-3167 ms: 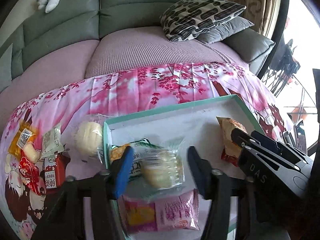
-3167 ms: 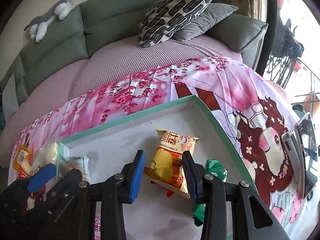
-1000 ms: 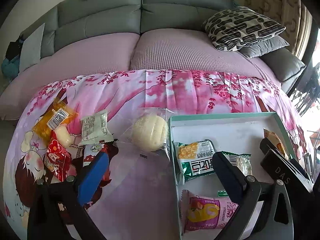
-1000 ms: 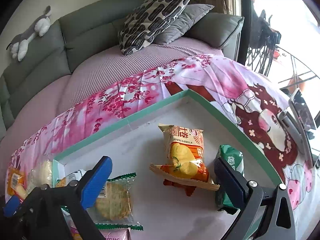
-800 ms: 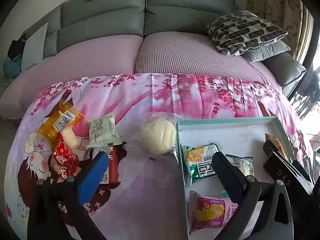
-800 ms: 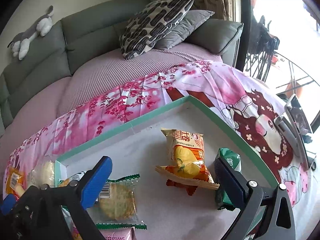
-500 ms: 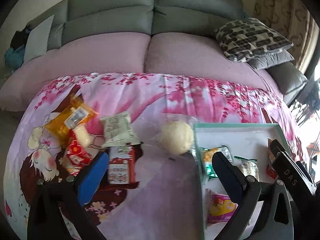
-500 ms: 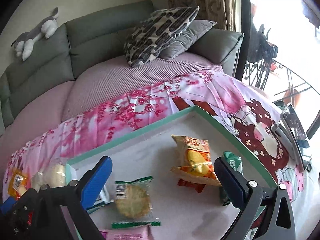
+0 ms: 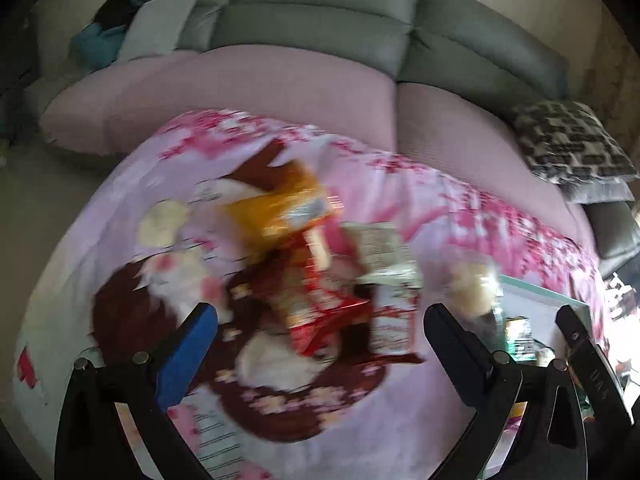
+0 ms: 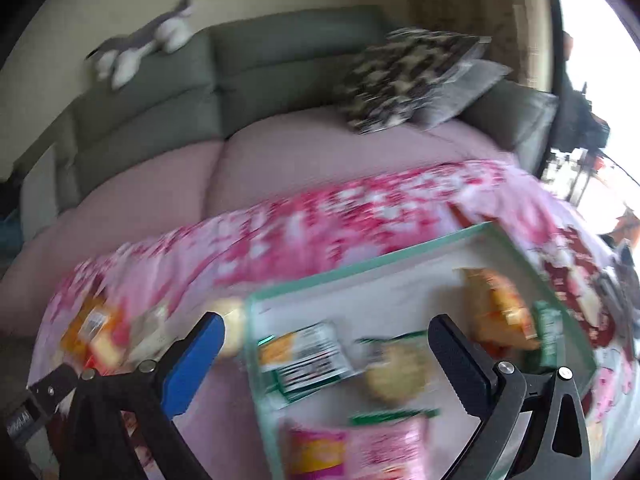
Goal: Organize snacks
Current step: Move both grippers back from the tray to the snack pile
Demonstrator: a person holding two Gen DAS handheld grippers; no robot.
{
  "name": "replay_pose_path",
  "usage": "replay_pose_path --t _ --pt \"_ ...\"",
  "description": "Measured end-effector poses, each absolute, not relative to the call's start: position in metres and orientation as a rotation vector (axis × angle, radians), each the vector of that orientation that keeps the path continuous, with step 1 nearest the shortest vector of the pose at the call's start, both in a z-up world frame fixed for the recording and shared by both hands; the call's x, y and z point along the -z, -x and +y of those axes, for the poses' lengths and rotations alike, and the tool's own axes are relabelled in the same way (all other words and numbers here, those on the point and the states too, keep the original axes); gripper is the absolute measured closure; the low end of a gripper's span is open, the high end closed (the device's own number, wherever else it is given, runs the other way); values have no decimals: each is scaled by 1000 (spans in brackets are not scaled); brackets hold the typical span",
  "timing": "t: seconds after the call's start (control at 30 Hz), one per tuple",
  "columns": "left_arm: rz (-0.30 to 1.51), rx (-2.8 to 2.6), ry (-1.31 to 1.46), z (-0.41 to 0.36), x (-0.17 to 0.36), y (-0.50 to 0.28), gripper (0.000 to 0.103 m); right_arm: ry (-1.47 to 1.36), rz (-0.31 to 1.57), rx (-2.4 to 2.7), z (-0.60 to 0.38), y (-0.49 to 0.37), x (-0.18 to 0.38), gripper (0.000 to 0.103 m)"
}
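My left gripper [image 9: 320,320] is open and empty over a blurred heap of loose snacks on the pink blanket: an orange packet [image 9: 280,206], a red packet [image 9: 320,312], a white packet [image 9: 386,250] and a round bun [image 9: 472,288]. My right gripper [image 10: 326,330] is open and empty above the green-rimmed tray [image 10: 360,266]. The tray holds a green-white packet [image 10: 308,354], a round cake [image 10: 396,372], a pink packet [image 10: 356,450], an orange bag [image 10: 500,308] and a green packet [image 10: 550,332].
A grey sofa [image 9: 320,28] with purple seat cushions [image 9: 256,84] lies behind the blanket. A patterned pillow [image 10: 404,80] and a plush toy [image 10: 140,52] rest on it. The tray's corner shows at right in the left wrist view [image 9: 540,292].
Both grippers have swung left. The left one now faces the loose snack heap instead of the tray. The right view now shows the tray's left part and the bun beside it.
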State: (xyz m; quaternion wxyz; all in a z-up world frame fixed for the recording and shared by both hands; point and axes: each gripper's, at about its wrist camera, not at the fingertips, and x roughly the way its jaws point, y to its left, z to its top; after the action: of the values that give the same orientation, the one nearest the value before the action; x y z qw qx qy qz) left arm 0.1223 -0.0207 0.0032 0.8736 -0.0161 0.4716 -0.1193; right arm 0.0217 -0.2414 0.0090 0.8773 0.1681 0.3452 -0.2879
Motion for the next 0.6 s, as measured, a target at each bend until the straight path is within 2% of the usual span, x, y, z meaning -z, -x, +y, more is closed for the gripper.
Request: replay_pose_path --t 0.27,0.6 --pt "985 151 177 34 -2 -123 0 -267 791 394 -176 -50 8 0" --pt "1047 131 276 40 40 -151 0 -156 847 319 -148 -81 38 0"
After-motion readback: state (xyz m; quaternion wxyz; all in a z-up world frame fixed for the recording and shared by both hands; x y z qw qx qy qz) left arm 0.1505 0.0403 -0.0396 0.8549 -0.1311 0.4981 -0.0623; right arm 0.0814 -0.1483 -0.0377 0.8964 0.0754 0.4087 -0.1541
